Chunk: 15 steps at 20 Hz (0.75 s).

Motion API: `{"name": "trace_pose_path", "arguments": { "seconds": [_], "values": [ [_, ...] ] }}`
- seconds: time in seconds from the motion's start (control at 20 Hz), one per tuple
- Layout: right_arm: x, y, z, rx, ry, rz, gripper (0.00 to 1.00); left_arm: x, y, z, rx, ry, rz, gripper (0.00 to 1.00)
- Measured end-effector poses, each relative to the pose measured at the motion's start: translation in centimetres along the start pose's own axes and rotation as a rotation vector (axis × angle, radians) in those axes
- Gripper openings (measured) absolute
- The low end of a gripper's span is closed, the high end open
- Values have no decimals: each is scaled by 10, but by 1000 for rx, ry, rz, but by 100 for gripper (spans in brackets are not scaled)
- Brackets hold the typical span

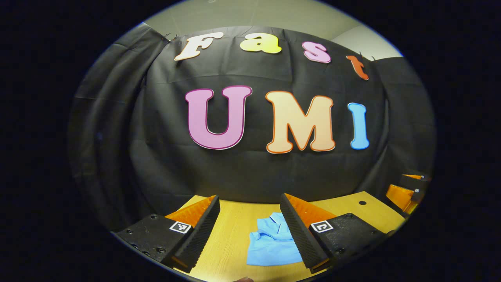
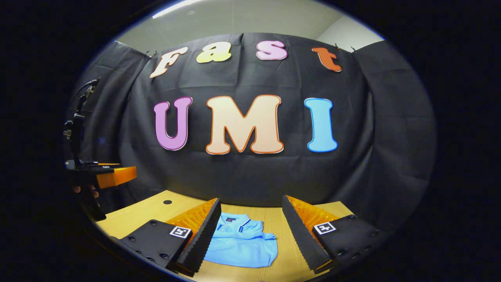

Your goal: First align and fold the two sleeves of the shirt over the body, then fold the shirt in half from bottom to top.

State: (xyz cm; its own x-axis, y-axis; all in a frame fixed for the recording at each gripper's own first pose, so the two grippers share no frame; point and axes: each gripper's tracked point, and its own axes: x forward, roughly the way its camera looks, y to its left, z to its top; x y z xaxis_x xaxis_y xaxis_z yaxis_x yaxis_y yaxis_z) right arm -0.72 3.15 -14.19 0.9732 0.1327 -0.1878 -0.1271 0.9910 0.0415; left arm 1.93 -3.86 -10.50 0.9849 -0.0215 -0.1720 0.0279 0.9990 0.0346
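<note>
A light blue polo shirt (image 1: 270,243) lies folded into a compact bundle on the wooden table (image 1: 231,231), collar toward the back wall. In the left gripper view my left gripper (image 1: 250,207) hovers above and short of it, open, nothing between the fingers. In the right gripper view the same shirt (image 2: 240,243) lies below my right gripper (image 2: 250,205), which is also open and holds nothing. The left gripper (image 2: 113,175) also appears at the far left of the right gripper view, held by a hand, and the right gripper (image 1: 407,190) at the right edge of the left gripper view.
The table's far edge (image 2: 250,205) meets the black cloth wall. A small dark hole (image 1: 362,203) marks the tabletop near its back right part; the same hole (image 2: 167,202) appears at back left in the right gripper view. Bare wood surrounds the shirt.
</note>
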Motion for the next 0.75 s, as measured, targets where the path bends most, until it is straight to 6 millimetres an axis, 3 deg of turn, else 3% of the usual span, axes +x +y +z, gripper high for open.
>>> {"name": "trace_pose_path", "arguments": {
  "seconds": [0.2, 0.35, 0.4, 0.55, 0.75],
  "values": [
    [-60, 9, 32, -11, -78, -12, 97, -64, -2, 17, 30, -49, -28, 94],
    [-101, 20, 38, -38, -98, -13, 94, -91, -5, 36, 54, -67, -59, 94],
    [-113, 23, 42, -43, -107, -17, 97, -102, -5, 41, 67, -75, -67, 94],
    [-143, 35, 50, -49, -135, -15, 97, -131, -7, 47, 91, -85, -84, 93],
    [-166, 50, 56, -50, -152, 11, 98, -155, -8, 60, 87, -116, -81, 93]
  ]
}}
